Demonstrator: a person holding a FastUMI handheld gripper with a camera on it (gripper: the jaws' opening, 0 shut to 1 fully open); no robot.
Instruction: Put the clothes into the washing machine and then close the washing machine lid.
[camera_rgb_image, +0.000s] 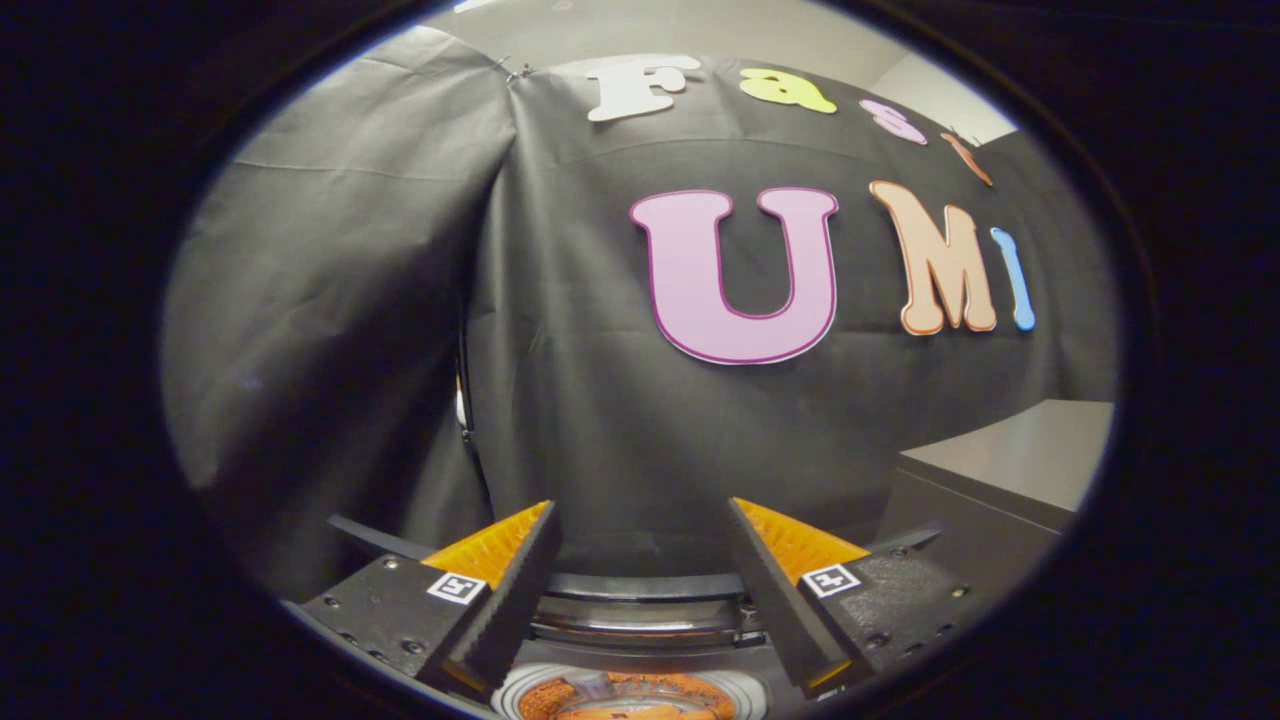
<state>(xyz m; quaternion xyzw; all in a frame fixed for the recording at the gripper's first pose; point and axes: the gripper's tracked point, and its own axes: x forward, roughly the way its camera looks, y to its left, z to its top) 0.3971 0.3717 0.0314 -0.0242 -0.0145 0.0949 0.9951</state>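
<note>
Careful: your tool (640, 580) is wide, holding nothing, aimed above the washing machine (640, 615); you could miss its lid.

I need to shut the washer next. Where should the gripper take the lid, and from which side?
Likely the lid's curved dark rim, seen crosswise between the fingers of the open, empty gripper. Come from above, over the round opening holding orange clothes; the thin edge suits a pinch. Which way it swings I cannot tell.
</note>
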